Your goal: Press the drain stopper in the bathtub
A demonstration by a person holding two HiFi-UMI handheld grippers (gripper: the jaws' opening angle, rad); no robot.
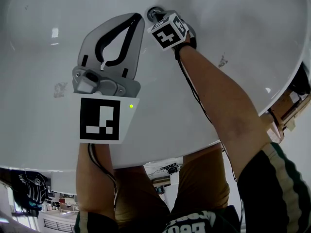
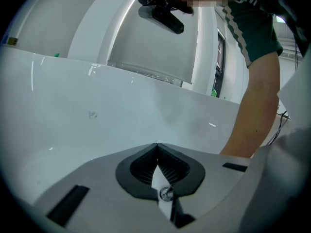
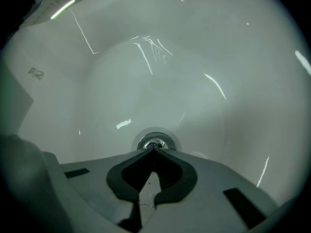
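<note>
The stopper sits in the drain at the bottom of the bathtub, at the top centre of the head view. The right gripper points steeply down with its jaws clenched and empty, their joined tips at the stopper's near edge. The left gripper, left of centre in the head view, hangs above the bathtub floor, also clenched with nothing between its jaws.

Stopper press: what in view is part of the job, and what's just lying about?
Job: drain stopper, bathtub, right gripper, shut, tips at the stopper.
Lying about: left gripper, shut, empty; wooden frame beside the tub.
</note>
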